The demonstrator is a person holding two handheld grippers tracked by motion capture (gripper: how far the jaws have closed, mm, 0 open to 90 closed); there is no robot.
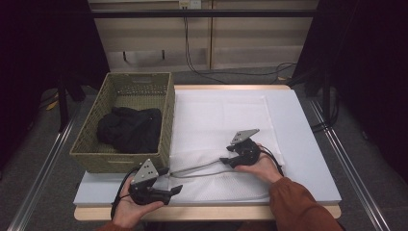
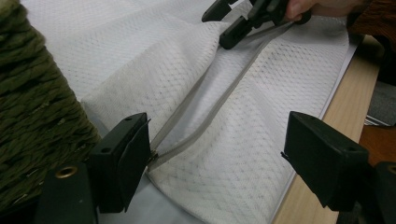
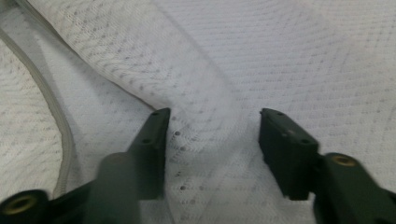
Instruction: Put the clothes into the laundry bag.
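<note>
A white mesh bag [image 1: 216, 130] lies flat on the table pad, its grey zipper [image 1: 197, 169] partly parted and running between the two grippers. My left gripper [image 1: 169, 180] sits at the bag's near-left corner. In the left gripper view [image 2: 217, 135] its jaws stand wide open over the mesh [image 2: 140, 60], with the zipper's end [image 2: 154, 156] right beside the left jaw. My right gripper [image 1: 227, 154] rests at the zipper's other end, also seen farther off [image 2: 229, 23]. Its jaws [image 3: 212, 126] are open just above the mesh [image 3: 280, 56], pressing on nothing, and the zipper [image 3: 51, 107] lies to their left.
An olive woven basket [image 1: 163, 120] stands at the left of the table and holds a black garment [image 1: 130, 129]; its wall [image 2: 32, 116] is close beside my left gripper. The white pad [image 1: 308, 144] covers a wooden table with its front edge [image 1: 207, 212] near the person.
</note>
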